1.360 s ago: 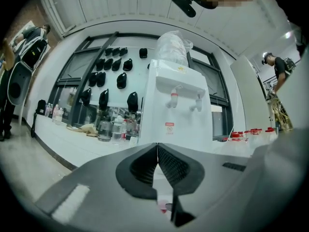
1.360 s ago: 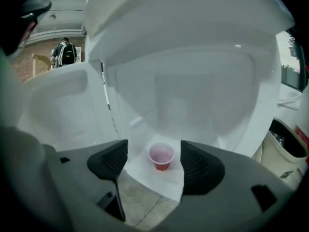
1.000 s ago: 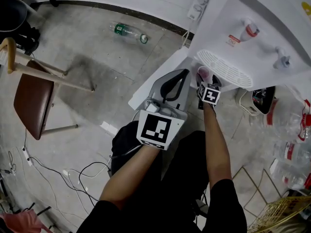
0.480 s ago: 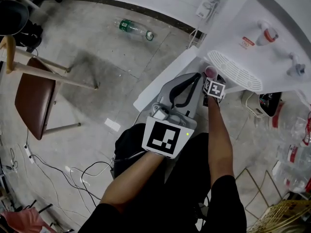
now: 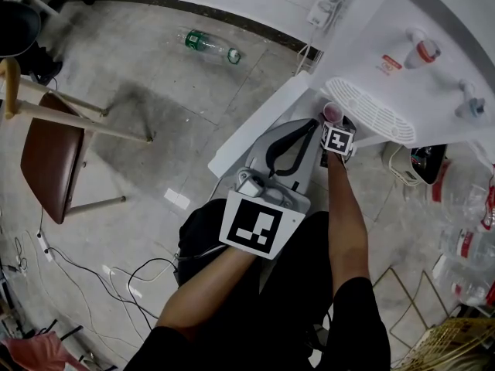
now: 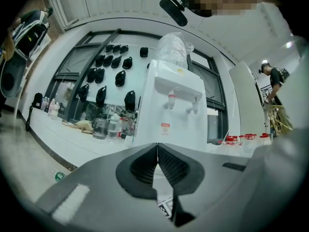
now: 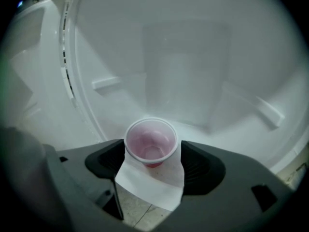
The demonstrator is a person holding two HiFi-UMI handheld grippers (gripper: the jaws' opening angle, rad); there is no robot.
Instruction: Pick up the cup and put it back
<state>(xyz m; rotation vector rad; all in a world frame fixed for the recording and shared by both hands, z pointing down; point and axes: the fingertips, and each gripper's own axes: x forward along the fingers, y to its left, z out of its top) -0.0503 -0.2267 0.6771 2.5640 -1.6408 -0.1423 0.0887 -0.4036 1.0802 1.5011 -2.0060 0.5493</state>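
Note:
A pink plastic cup (image 7: 150, 141) sits upright between the black pads of my right gripper (image 7: 150, 154), which is shut on it. Around it is the white inside of a cabinet compartment (image 7: 193, 81). In the head view the cup (image 5: 332, 112) is just under the drip grille (image 5: 371, 111) of the white water dispenser (image 5: 418, 45), ahead of my right gripper (image 5: 335, 126). My left gripper (image 5: 298, 139) hangs beside it on the left, its jaws shut with nothing between them; in its own view the left gripper (image 6: 157, 149) faces the dispenser (image 6: 176, 110).
The cabinet's white door (image 5: 251, 134) stands open to the left. A green-labelled bottle (image 5: 209, 46) lies on the floor, and a brown chair (image 5: 46, 157) stands at far left. Water bottles (image 5: 464, 242), a wire basket (image 5: 445, 338) and floor cables (image 5: 116, 277) lie around.
The right gripper still holds the cup at the cabinet opening and has barely moved. The left gripper has drifted slightly, still shut.

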